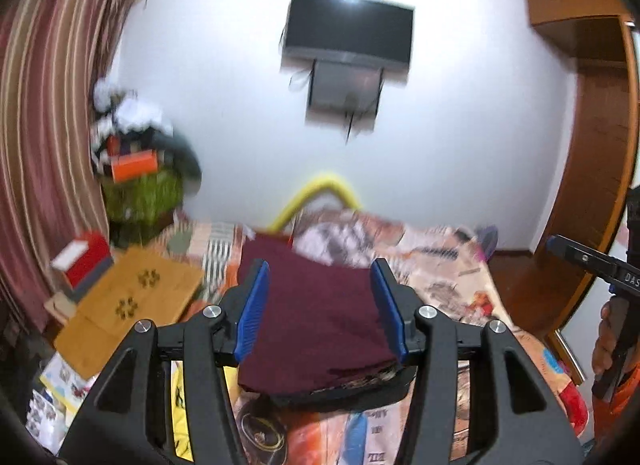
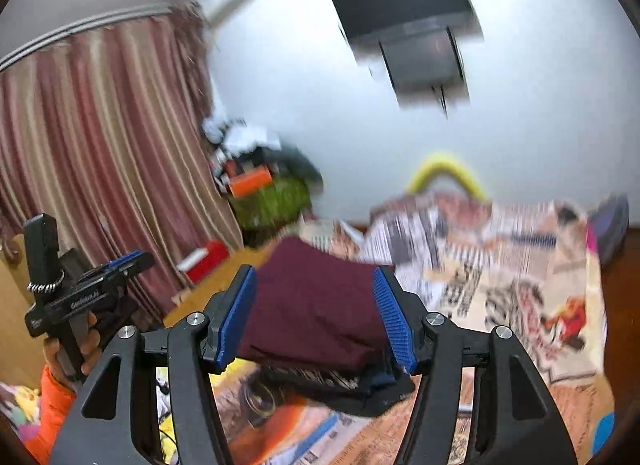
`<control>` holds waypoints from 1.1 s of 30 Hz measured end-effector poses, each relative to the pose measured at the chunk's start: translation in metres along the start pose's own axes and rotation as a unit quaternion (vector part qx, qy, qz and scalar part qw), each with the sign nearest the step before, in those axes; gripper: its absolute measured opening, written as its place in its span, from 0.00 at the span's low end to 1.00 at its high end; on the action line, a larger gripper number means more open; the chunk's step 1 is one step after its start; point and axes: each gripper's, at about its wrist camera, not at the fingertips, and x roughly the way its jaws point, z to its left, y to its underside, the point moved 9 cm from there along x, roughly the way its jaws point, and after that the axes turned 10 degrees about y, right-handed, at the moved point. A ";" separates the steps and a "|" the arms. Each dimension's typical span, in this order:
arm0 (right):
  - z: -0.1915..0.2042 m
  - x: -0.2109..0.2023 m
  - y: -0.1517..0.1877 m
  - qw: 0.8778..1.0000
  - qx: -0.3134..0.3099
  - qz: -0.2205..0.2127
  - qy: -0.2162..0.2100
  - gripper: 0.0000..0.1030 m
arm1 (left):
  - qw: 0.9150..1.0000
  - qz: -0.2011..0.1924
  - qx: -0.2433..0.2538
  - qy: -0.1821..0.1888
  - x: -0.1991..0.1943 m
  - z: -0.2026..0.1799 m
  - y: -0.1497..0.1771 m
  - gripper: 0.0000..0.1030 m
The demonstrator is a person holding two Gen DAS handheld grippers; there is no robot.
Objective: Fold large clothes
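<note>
Both the left gripper (image 1: 322, 307) and right gripper (image 2: 316, 317) hold jaws wide above the folded maroon cloth garment (image 1: 316, 329) on the cartoon-printed bed (image 1: 472, 293), whose lettering blurs unreadably.

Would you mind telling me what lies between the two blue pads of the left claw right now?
In the left wrist view, the folded maroon garment fills the gap between the open left claw pads, lying atop darker folded clothes on the patterned bedspread.

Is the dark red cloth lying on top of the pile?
Yes, the folded maroon cloth lies on top of darker folded clothes on the bed.
</note>
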 end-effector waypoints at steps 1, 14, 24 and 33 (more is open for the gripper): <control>0.006 -0.013 -0.004 1.000 -0.007 -0.017 0.000 0.55 | 1.000 -0.016 0.007 0.001 -0.015 -0.010 -0.003 0.50; 0.075 -0.101 0.018 0.987 -0.073 -0.137 0.032 0.59 | 0.986 -0.139 0.078 -0.056 -0.122 -0.089 0.024 0.63; 0.059 -0.098 0.037 0.987 -0.054 -0.131 0.080 0.98 | 0.985 -0.144 0.046 -0.082 -0.129 -0.084 0.057 0.96; 0.053 -0.102 0.042 0.986 -0.049 -0.122 0.097 1.00 | 0.986 -0.133 0.038 -0.092 -0.126 -0.077 0.071 0.98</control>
